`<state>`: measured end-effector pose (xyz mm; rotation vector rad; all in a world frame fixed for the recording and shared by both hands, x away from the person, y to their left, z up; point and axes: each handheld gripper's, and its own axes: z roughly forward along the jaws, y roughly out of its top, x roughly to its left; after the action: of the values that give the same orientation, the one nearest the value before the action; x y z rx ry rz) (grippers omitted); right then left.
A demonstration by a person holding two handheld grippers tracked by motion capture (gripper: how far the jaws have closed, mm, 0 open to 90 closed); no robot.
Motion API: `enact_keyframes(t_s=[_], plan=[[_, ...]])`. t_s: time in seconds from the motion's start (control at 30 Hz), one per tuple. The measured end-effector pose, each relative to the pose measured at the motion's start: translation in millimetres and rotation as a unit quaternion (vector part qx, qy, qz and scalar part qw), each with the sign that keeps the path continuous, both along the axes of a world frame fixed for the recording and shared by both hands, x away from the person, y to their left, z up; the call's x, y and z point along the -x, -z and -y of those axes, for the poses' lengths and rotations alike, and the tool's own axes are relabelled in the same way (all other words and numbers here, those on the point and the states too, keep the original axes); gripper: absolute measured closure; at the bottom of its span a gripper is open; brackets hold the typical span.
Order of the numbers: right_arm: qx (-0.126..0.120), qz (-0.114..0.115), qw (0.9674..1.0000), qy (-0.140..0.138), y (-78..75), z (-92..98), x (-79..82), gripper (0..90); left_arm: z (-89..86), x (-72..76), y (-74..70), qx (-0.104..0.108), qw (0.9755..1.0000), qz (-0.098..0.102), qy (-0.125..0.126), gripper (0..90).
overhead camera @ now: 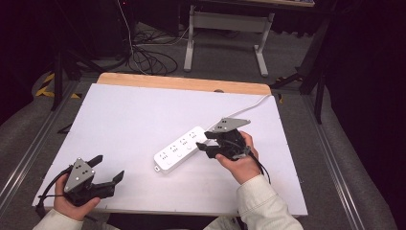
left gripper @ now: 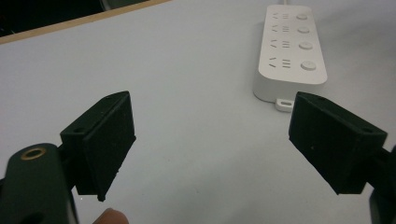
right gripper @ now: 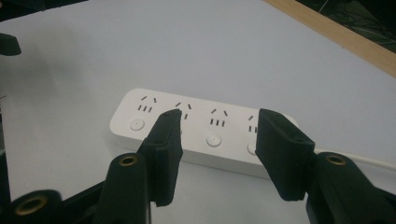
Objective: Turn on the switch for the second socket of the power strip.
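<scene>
A white power strip (overhead camera: 179, 150) is lying diagonally near the middle of the white table (overhead camera: 119, 124), its white cable (overhead camera: 249, 104) running from its far right end toward the table's wooden back edge. The strip is showing four outlets, each paired with a round button. The person's right hand (overhead camera: 242, 163) is holding the right claw (overhead camera: 203, 140) just beside the strip's cable end, its jaws standing apart and released, gripping nothing; in the right gripper view the right claw (right gripper: 215, 140) is hovering in front of the power strip (right gripper: 196, 130), with the two black jaws framing the middle outlets, and whether they are touching the strip cannot be told. The left hand (overhead camera: 72, 203) is holding the left claw (overhead camera: 107, 167) near the front left corner of the table, well apart from the strip. Its jaws are also spread wide and empty. In the left gripper view the left claw (left gripper: 210, 140) is pointing across bare table (left gripper: 187, 93) toward the power strip (left gripper: 290, 49), which is lying ahead and to the right, its near end carrying a small mounting tab. A fingertip (left gripper: 111, 217) is peeking in at the bottom edge of that view. Beyond the table, cables are lying on the grey floor (overhead camera: 215, 52).
</scene>
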<state>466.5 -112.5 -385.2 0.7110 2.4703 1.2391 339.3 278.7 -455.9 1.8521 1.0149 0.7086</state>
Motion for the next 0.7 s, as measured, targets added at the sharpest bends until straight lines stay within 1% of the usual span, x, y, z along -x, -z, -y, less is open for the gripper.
enact_keyframes(t_s=[0.17,0.27,0.43,0.5,0.6,0.7], plan=[[0.0,0.0,1.0,-0.001,0.3,-7.8,-6.2,52.6,-0.2,-0.1,0.0,-0.001,1.0,0.0,0.0,14.9],[0.002,-0.004,1.0,-0.001,1.5,-11.4,-10.2,53.5,-0.5,0.0,0.0,0.0,1.0,-0.001,-0.002,14.9],[0.009,-0.009,0.9999,0.002,4.6,-17.2,-17.3,57.7,-0.2,-0.1,0.2,0.0,1.0,-0.001,-0.002,14.9],[0.011,-0.01,0.9999,0.005,6.2,-19.3,-20.5,61.8,-0.3,-0.1,0.1,-0.001,1.0,-0.001,-0.002,14.9],[0.005,-0.013,0.9999,0.005,9.8,-22.3,-25.6,70.1,-0.5,-0.2,0.1,-0.001,1.0,-0.001,-0.002,14.9],[-0.002,-0.022,0.9998,-0.005,14.5,-26.1,-30.0,82.8,-0.7,-0.2,0.2,-0.001,1.0,-0.001,-0.003,14.9]])
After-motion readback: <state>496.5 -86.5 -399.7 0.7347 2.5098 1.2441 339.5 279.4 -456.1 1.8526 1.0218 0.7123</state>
